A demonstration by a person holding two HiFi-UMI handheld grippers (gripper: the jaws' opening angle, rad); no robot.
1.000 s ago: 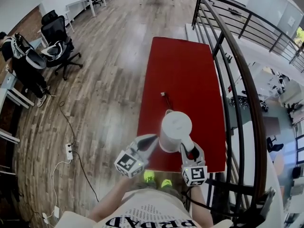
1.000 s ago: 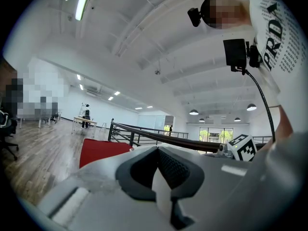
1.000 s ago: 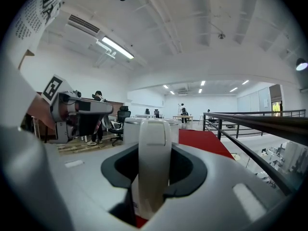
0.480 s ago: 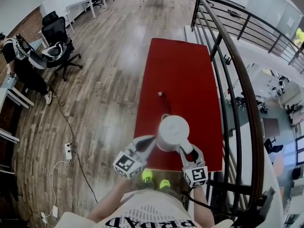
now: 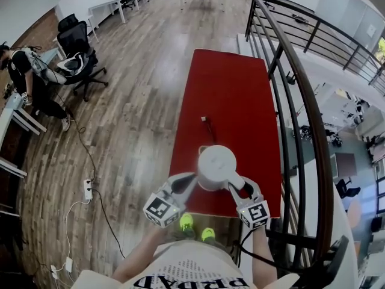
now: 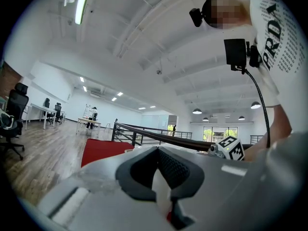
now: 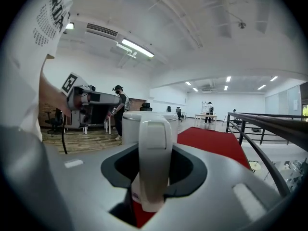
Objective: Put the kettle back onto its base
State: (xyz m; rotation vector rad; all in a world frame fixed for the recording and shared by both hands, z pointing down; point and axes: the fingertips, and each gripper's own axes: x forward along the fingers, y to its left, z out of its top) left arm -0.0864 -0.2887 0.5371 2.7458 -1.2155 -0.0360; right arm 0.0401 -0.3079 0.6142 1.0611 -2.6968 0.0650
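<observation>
Red table point(image 5: 231, 95) beside railing point(image 5: 310, 101), kettle point(image 5: 216, 166) near end; wood floor point(image 5: 132, 113).

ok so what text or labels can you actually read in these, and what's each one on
"PRDA", roughly, in big black letters cut off by the frame edge: on the person's white shirt.
Small print beside those letters on the shirt: too small to read.
Two marker cubes: black-and-white square patterns, no letters.
On the kettle: a small mark low on its handle, too small to read.
</observation>
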